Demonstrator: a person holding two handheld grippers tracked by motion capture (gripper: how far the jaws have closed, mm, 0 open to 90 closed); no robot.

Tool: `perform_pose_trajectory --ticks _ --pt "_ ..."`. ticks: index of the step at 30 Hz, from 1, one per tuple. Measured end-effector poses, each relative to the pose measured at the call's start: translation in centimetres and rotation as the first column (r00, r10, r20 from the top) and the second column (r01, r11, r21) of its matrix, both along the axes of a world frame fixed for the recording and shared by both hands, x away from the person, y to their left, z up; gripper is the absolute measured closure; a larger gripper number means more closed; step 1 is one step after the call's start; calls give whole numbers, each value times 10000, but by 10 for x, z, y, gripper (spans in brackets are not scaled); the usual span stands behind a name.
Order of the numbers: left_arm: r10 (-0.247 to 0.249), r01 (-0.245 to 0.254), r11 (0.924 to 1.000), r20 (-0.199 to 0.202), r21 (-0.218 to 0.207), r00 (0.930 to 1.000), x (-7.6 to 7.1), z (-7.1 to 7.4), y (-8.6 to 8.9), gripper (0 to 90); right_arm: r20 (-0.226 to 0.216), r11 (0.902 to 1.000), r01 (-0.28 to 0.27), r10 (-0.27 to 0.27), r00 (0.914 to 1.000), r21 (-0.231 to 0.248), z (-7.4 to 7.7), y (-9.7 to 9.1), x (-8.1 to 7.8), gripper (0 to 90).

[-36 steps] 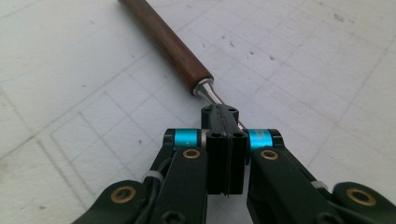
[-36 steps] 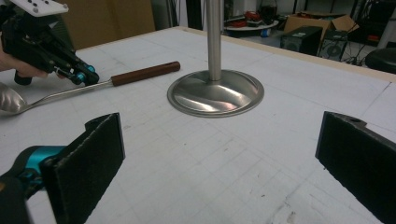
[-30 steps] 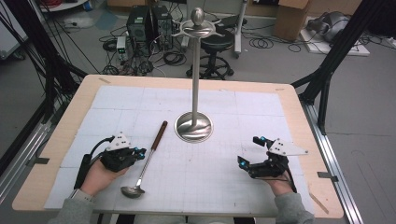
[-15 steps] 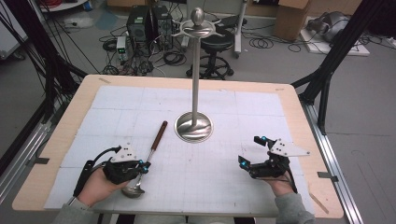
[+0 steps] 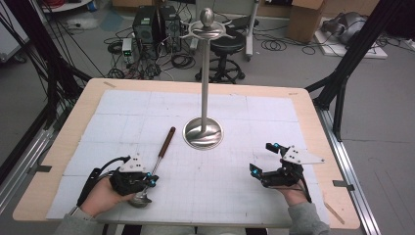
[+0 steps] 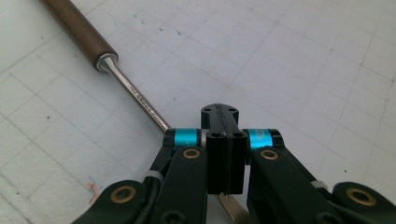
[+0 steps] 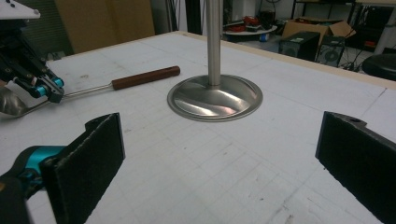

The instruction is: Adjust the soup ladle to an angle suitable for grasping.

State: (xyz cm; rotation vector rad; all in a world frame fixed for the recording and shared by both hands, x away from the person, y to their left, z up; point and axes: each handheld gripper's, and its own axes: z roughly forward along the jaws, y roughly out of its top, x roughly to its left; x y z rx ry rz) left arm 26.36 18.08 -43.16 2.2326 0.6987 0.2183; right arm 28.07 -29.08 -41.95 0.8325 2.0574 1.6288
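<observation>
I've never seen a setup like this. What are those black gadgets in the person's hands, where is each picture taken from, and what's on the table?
They are hand-held grippers, each with two fingers and its own small camera. One picture looks down from above the table; the other two look along each gripper's fingers. On the white gridded mat stand a tall metal stand with hooks on top and a ladle with a brown wooden handle. The left gripper is shut on the ladle's metal shaft, near the bowl. The right gripper rests open and holds nothing.
</observation>
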Motion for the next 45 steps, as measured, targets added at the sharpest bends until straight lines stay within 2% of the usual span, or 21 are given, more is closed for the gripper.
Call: perform_pose_trajectory --ticks 18,27,35,40,44,45 --pt "-166 182 9995 -609 258 9980 5 -3 0 894 -15 10000 -26 26 10000 -37 -1 1 0 3" --pt "-47 80 9992 -842 395 9964 7 -2 0 895 -4 10000 -15 15 10000 -50 0 1 0 3" --pt "207 -159 9987 -1004 482 9947 10 0 9 895 -54 10000 -33 33 10000 -55 -1 1 0 3" --pt "437 -388 9979 -966 512 9944 12 0 12 895 -60 10000 -43 42 10000 -81 -1 1 0 3" --pt "574 -515 9962 -850 698 9947 14 1 16 895 -70 10000 -35 35 10000 -61 -1 1 0 3" --pt "736 -669 9946 -853 798 9936 16 1 19 895 -68 10000 -44 43 10000 -66 -1 1 0 3"
